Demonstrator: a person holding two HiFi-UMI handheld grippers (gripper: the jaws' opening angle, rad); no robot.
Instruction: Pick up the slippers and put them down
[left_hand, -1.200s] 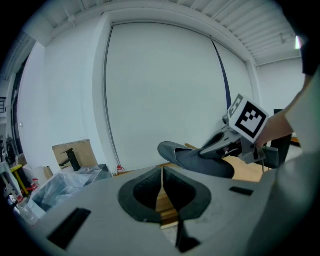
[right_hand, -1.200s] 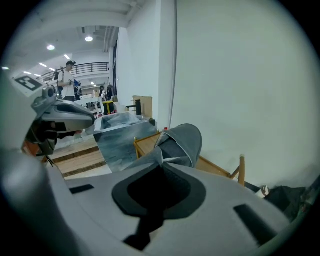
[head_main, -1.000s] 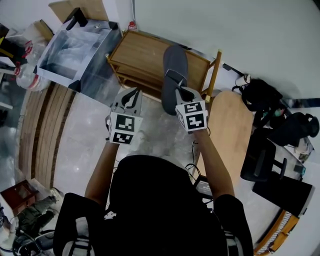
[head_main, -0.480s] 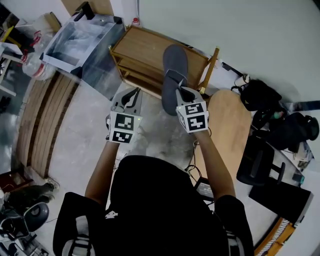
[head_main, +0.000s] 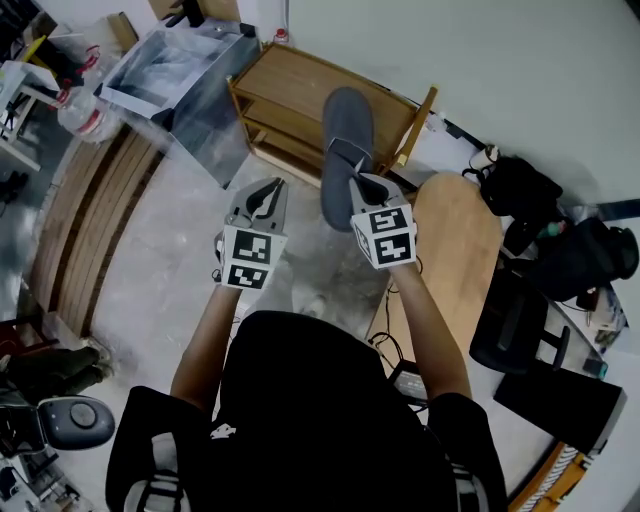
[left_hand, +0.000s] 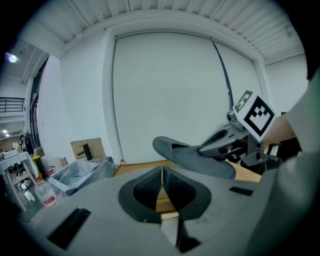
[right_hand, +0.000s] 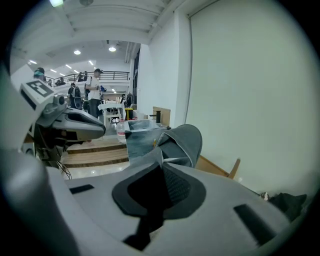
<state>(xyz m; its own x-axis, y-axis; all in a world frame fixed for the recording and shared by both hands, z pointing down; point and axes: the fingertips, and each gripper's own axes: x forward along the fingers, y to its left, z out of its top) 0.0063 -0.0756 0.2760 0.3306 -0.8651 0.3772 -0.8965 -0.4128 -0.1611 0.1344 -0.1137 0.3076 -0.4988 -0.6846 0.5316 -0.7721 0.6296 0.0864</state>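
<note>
A grey slipper (head_main: 346, 132) hangs in the air over the front of a low wooden shelf unit (head_main: 297, 88), toe pointing away from me. My right gripper (head_main: 354, 180) is shut on its heel end. In the right gripper view the slipper (right_hand: 184, 142) rises straight out of the closed jaws of the right gripper (right_hand: 161, 161). My left gripper (head_main: 260, 196) hovers to the left of it at about the same height, shut with nothing in it. In the left gripper view the pads of the left gripper (left_hand: 161, 183) meet, and the slipper (left_hand: 194, 156) shows beyond them. No second slipper is in view.
A plastic-lined metal box (head_main: 178, 76) stands left of the shelf, with wooden steps (head_main: 88, 222) further left. A round wooden tabletop (head_main: 458, 248), a black chair (head_main: 520, 322) and dark bags (head_main: 522, 188) crowd the right. The floor below is pale stone.
Both grippers have travelled with the person, so the floor, steps and shelf have slid rightward in the picture. The slipper stays in the right grip; the left gripper stays shut.
</note>
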